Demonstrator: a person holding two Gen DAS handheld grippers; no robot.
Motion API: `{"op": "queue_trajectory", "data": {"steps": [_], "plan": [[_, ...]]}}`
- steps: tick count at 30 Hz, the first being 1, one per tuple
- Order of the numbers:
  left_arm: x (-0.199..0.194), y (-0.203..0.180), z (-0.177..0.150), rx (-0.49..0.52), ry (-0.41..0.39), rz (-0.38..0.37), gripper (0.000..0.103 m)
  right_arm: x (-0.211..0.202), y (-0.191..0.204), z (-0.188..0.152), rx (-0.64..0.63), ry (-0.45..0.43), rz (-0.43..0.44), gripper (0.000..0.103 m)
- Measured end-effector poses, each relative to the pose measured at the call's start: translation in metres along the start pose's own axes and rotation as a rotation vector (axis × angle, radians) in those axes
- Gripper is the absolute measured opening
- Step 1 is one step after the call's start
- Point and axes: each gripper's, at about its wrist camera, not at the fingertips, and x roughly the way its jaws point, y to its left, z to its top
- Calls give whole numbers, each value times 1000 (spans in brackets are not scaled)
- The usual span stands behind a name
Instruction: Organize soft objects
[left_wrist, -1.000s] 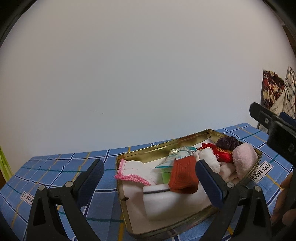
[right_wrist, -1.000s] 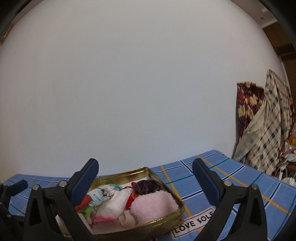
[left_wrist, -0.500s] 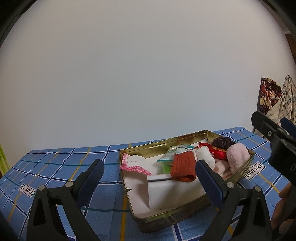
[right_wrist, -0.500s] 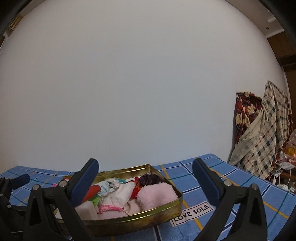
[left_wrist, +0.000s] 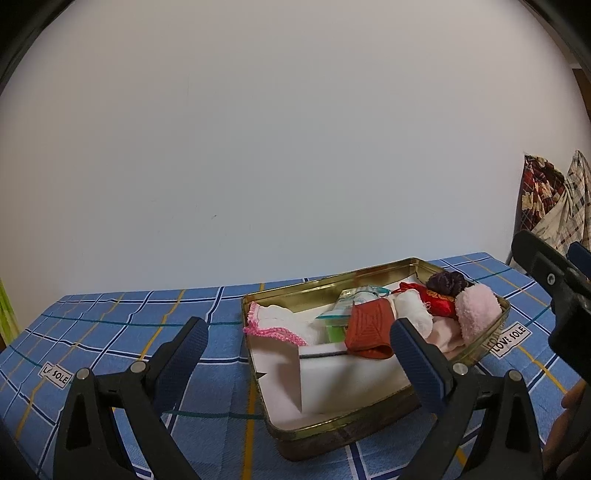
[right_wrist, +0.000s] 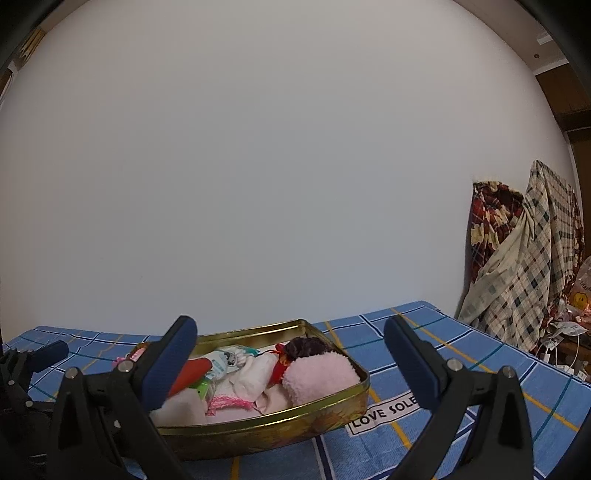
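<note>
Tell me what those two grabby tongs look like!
Both are the same. The left tongs and the right tongs each have two chunky black plastic arms shaped like triangle frames, joined with small silver screws. Each finger ends in a dark blue pad with a bumpy, grippy texture. No cables or writing show on them. No sleeve is visible.

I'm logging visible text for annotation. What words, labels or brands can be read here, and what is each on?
"LOVE SOLE": white label on the blue checked cloth beside the gold tin, readable in both views.
"L SOLE": a second label of that kind at the cloth's left, its first word partly unreadable.
Print on the pale tube in the tin: too small to read.
</note>
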Motion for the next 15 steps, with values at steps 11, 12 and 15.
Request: {"op": "queue_trajectory", "data": {"steps": [11, 12, 15], "plan": [[-2, 2, -1, -13, 1, 8, 100, -4, 1, 0, -15, -20, 6, 103], [-2, 3, -1, -15, 3, 9, 100, -4, 1, 0, -17, -24, 6, 103], [-3, 4, -1, -18, 2, 8, 100, -5, 2, 0, -23, -32, 8, 103]]}}
